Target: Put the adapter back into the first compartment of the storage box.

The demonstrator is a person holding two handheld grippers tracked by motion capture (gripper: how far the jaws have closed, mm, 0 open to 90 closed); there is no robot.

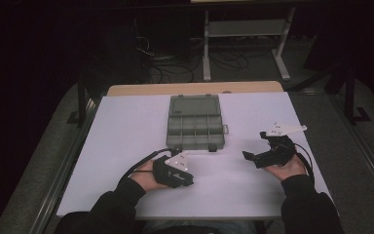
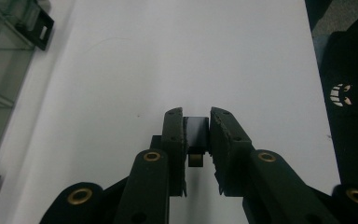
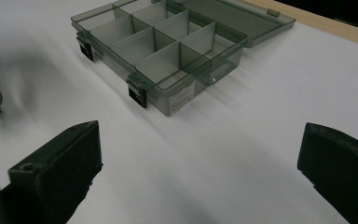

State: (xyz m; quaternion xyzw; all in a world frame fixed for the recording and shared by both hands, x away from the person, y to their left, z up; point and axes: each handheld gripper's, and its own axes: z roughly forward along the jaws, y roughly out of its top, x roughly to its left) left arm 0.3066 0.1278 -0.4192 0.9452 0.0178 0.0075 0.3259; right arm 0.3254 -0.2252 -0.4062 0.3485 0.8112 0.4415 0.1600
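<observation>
Left gripper: the left gripper [image 1: 187, 181] sits low over the white table cover [image 1: 126, 131], near the person's edge. Its jaws are drawn close, and the left gripper view shows a small dark block [image 2: 196, 131] between them. Whether that is a held piece or part of the tool, the pictures do not settle.
Right gripper: the right gripper [image 1: 248, 157] hovers on the other side, jaws spread wide with nothing between them.
Box: a smoky clear compartment box [image 1: 195, 127] lies open mid-table, lid [image 1: 194, 105] folded back flat on the far side, every visible compartment empty.
Risk, box: it looks light, so a one-sided push on a wall or black latch [image 3: 137, 94] likely slides it across the cover.
Risk, small block: if it is a held part, a loosened pinch could drop it short of the box.
</observation>
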